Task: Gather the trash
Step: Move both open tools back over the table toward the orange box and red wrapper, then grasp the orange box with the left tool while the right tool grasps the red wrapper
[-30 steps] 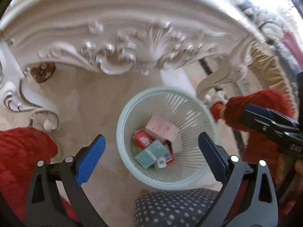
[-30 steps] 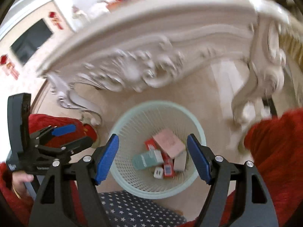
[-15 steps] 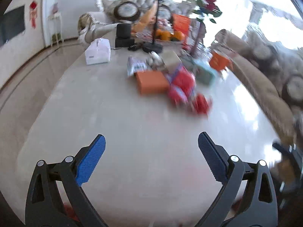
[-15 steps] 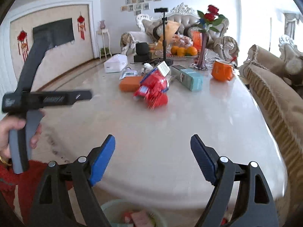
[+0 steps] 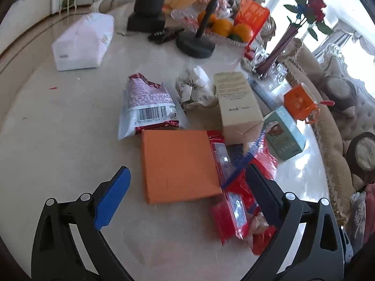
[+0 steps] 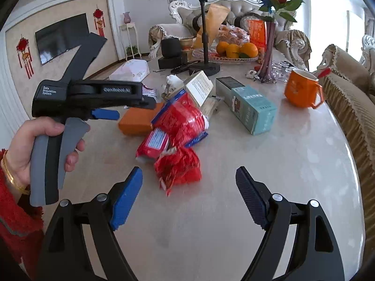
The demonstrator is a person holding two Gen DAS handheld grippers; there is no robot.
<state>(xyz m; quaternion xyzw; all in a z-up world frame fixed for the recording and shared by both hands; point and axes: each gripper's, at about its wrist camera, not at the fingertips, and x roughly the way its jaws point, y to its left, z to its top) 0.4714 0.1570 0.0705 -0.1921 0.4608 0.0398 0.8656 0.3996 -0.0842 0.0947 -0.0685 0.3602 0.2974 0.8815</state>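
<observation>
Both grippers over the pale table [image 6: 269,164], angled down at a heap of trash.

Left gripper [image 5: 187,192]: jaws wide apart, nothing clamped. Flat orange box [image 5: 178,166] lies just ahead, between the two pads. Red wrapper [image 5: 234,210] sits at the right pad, part hidden behind it; contact cannot be told. Farther ahead: pink-and-white snack bag [image 5: 150,103], tan carton [image 5: 239,105], crumpled white paper [image 5: 196,86]. Teal box [image 5: 283,135] ahead to the right.

Right gripper [image 6: 187,194]: jaws have just been opening, now spread wide, empty. Crumpled red wrapper [image 6: 178,166] lies just ahead, nearer the left pad, no contact. More red packets [image 6: 180,119] beyond it; teal box [image 6: 253,110] ahead right; orange mug [image 6: 302,89] farther right. A hand [image 6: 35,145] in a red sleeve holds the left gripper [image 6: 103,113], off to the left.
</observation>
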